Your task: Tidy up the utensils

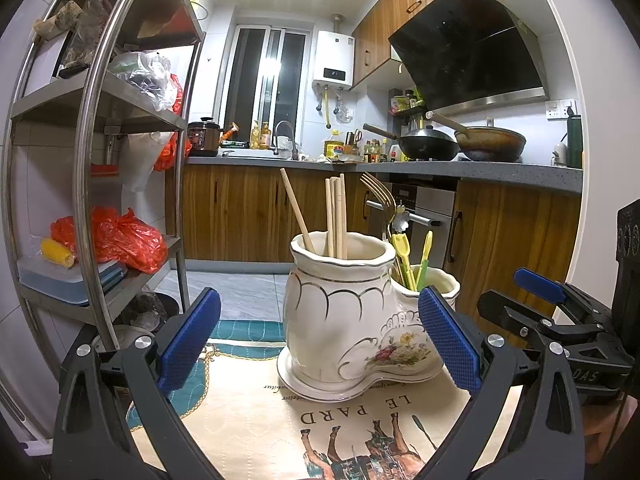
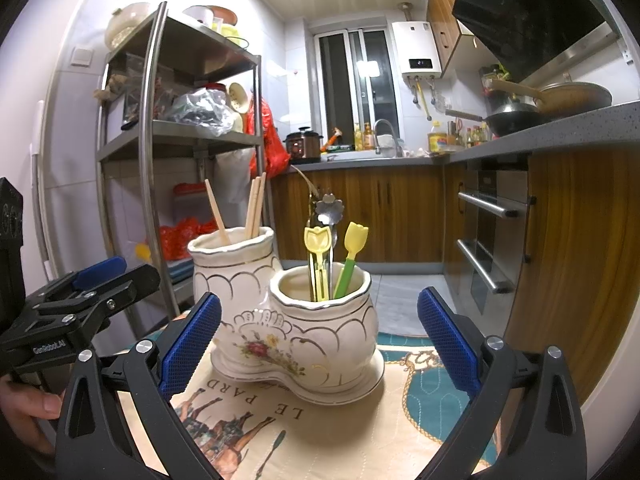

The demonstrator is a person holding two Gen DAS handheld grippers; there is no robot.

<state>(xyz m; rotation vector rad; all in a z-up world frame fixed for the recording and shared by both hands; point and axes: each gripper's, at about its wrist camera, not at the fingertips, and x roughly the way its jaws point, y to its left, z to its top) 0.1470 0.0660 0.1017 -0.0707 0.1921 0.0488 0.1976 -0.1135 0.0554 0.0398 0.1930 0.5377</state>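
A cream ceramic utensil holder (image 2: pixel 288 320) with gold scallop lines and a painted flower spray stands on its own matching saucer on a beige cloth (image 2: pixel 352 432) printed with horses and edged in teal. The holder is two joined pots, one tall and one short. The tall pot (image 1: pixel 336 300) holds pale wooden chopsticks (image 1: pixel 337 216): one leans off to the left, apart from a bunch that stands nearly upright. The short pot (image 2: pixel 324 312) holds a yellow tulip-shaped plastic piece (image 2: pixel 317 256), a second yellow tulip head on a green stem (image 2: pixel 350 256), a silver utensil with a flower-shaped end (image 2: pixel 330 210), and a gold fork (image 1: pixel 380 196) with tines up. The left gripper (image 1: pixel 318 344) hangs before the holder with its blue ribbed pads spread wide and nothing between them. The right gripper (image 2: pixel 320 344) faces the short pot, also spread wide and empty. Behind stand a steel shelf rack (image 2: pixel 160 136) with bags and a grey kitchen counter (image 1: pixel 480 170).
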